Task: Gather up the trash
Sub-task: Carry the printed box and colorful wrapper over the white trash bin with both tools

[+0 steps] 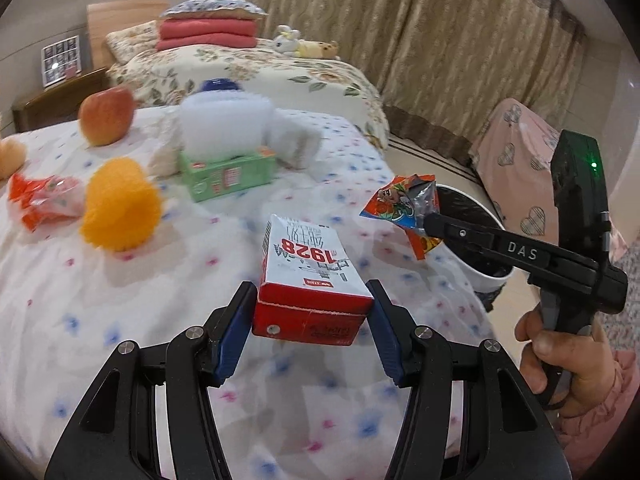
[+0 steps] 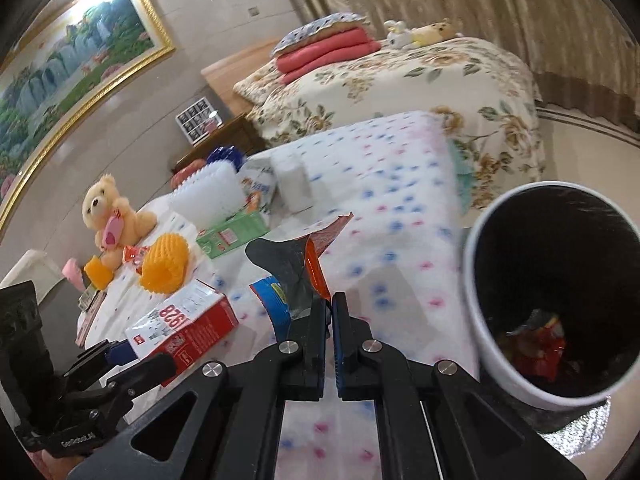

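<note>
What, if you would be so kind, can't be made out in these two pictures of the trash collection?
- Left wrist view: the bin is mostly hidden behind the right gripper and its wrapper.
- Right wrist view: the trash in the bin is too dark to identify.
- Left wrist view: the apple and orange ball are blurred.
- Right wrist view: the left gripper hides the carton's end.
</note>
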`<state>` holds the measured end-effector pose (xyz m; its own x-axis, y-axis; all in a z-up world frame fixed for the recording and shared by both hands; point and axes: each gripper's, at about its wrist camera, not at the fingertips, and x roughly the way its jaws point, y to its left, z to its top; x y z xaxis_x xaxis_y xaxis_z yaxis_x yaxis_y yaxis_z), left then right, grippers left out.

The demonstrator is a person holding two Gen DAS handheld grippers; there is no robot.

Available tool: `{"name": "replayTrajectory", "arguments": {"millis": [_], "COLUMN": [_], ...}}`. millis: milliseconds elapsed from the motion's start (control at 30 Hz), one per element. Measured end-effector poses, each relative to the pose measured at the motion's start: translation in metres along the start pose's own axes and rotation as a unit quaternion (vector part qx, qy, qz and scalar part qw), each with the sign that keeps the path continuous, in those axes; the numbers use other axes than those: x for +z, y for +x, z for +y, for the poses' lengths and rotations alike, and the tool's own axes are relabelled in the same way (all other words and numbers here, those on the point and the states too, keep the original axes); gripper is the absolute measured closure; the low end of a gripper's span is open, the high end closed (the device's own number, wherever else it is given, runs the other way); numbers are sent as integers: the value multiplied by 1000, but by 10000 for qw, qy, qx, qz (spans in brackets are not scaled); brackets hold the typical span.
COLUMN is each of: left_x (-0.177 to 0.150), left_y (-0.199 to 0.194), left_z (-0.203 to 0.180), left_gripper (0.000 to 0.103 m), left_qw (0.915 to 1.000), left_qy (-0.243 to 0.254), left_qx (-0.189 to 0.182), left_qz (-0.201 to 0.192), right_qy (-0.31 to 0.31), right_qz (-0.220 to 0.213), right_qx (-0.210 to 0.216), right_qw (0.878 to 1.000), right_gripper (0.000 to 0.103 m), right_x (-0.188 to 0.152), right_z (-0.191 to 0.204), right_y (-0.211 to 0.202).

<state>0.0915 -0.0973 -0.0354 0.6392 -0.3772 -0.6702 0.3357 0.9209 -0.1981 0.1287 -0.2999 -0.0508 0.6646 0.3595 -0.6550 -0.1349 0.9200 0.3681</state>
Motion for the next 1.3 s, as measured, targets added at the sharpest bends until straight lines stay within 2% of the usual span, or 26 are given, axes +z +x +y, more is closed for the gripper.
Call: {"name": "replayTrajectory", "arguments": {"millis": [200, 300, 600, 1033, 1300], "left_x": [-3, -6, 1, 19, 28], "left_y": [22, 33, 38, 52, 66], "left_z": [-12, -14, -18, -83, -114], "left_gripper": [47, 47, 49, 49, 49], "left_qw": [9992, 9977, 9986, 9955, 9925], "left_qy": [127, 176, 260, 817, 1053], "left_qx": [36, 267, 180, -323, -483], "left_qz": [387, 605, 429, 356, 398], "right_qy": [189, 231, 361, 727, 912], "right_qz": [-88, -85, -195, -446, -493], "right_qx": [-136, -141, -166, -583, -801], "right_qw": [9997, 9996, 9990, 9946, 9914], "right_gripper": [100, 100, 100, 100, 100], "right_x": [-4, -7, -11, -10, -13], "right_z": [-20, -26, -37, -86, -113], "right_y": [-19, -22, -30, -64, -76]}}
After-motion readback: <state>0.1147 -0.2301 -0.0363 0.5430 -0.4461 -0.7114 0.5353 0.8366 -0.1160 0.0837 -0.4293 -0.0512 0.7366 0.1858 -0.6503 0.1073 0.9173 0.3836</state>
